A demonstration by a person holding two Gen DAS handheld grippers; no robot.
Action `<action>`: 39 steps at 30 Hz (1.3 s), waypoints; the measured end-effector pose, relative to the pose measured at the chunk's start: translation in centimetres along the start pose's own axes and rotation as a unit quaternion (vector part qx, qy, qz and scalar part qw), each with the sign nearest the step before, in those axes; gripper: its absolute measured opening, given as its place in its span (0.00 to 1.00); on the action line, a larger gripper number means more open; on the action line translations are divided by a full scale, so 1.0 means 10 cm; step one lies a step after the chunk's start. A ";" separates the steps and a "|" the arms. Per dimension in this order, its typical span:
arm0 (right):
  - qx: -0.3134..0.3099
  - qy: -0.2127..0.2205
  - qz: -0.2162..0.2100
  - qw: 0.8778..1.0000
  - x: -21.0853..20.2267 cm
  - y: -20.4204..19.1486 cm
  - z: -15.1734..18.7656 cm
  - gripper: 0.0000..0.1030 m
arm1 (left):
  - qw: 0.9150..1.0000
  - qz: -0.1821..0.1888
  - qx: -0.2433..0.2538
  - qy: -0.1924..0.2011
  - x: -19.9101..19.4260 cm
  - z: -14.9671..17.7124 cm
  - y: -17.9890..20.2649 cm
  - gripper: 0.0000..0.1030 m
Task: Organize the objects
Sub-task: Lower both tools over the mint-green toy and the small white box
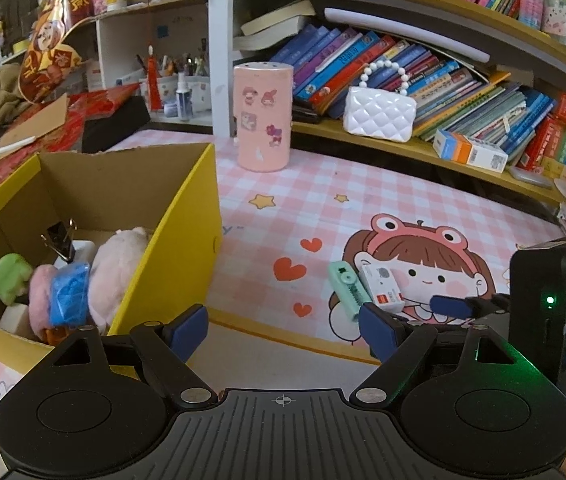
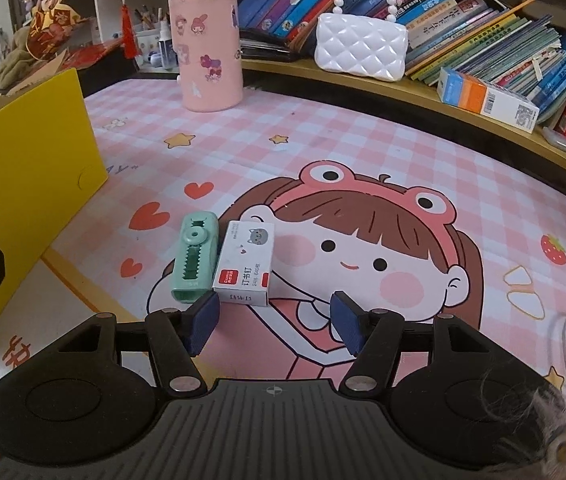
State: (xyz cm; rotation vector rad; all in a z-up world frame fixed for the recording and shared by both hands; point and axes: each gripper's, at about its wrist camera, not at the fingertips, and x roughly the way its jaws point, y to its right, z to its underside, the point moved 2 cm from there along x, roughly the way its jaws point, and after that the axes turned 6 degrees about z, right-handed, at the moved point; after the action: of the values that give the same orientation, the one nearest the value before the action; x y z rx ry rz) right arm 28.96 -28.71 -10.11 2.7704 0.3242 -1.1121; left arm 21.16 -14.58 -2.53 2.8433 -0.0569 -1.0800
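A mint-green eraser case [image 2: 194, 266] and a white staple box [image 2: 245, 267] lie side by side on the pink cartoon mat [image 2: 323, 152]. My right gripper [image 2: 275, 318] is open and empty just in front of the staple box. Both items also show in the left wrist view, the case [image 1: 346, 290] and the box [image 1: 382, 287]. My left gripper [image 1: 283, 330] is open and empty beside the yellow cardboard box [image 1: 187, 236], which holds a pink plush [image 1: 113, 276], a blue item [image 1: 69, 294], a green toy [image 1: 11, 276] and a binder clip [image 1: 61, 240].
A pink sticker-covered cylinder [image 2: 207, 50] stands at the back of the mat. A white quilted purse [image 2: 361, 46] and an orange-blue carton [image 2: 487, 98] sit on the bookshelf ledge behind. The right gripper's camera body [image 1: 559, 312] is at the left view's right edge.
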 end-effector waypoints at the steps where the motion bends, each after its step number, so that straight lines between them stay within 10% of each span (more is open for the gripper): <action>1: -0.002 0.003 -0.003 1.000 0.00 0.00 0.00 0.52 | 1.000 0.001 0.003 -0.001 0.00 0.00 0.01 0.82; 8: 0.002 0.009 -0.009 1.000 0.02 0.06 -0.05 0.17 | 1.000 0.000 0.017 -0.004 0.00 0.02 0.07 0.82; 19: 0.033 0.019 0.026 0.999 -0.05 0.36 0.07 0.19 | 1.000 0.002 0.015 -0.012 0.04 0.07 0.12 0.82; 26: 0.063 0.033 -0.012 0.997 -0.14 0.53 0.02 0.38 | 0.999 -0.004 0.022 -0.024 0.12 0.11 0.17 0.82; 39: 0.008 0.005 -0.057 0.998 0.19 0.10 -0.35 0.42 | 0.998 -0.015 0.038 -0.039 0.21 0.12 0.21 0.82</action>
State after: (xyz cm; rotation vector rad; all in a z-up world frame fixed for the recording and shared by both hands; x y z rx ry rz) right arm 32.86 -28.66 -8.85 2.8029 0.4838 -1.1305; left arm 21.92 -16.87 -4.60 2.8767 -0.0636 -1.2204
